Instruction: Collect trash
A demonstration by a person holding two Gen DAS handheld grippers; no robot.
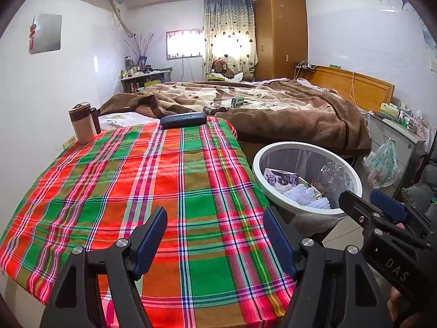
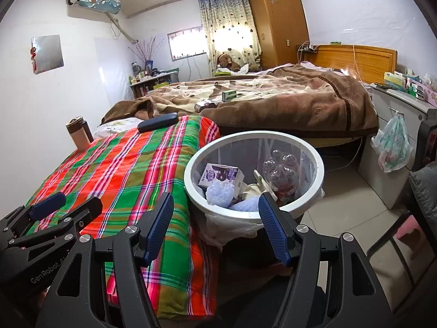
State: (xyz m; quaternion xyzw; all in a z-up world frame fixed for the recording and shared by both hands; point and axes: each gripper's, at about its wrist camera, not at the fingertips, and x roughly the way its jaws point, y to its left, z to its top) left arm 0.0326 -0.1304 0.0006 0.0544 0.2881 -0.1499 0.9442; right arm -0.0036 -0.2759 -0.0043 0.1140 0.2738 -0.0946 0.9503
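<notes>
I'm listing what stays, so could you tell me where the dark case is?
In both views, the dark case lies on the plaid cloth's far edge, right of the flask.

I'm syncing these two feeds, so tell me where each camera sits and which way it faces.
Left wrist: on the open left claw, looking down across the red-green plaid cloth; the right claw shows at right.
Right wrist: on the open right claw, facing the white round trash bin; the left claw shows at left.
Shared: cloth, bin, brown-blanketed bed.
</notes>
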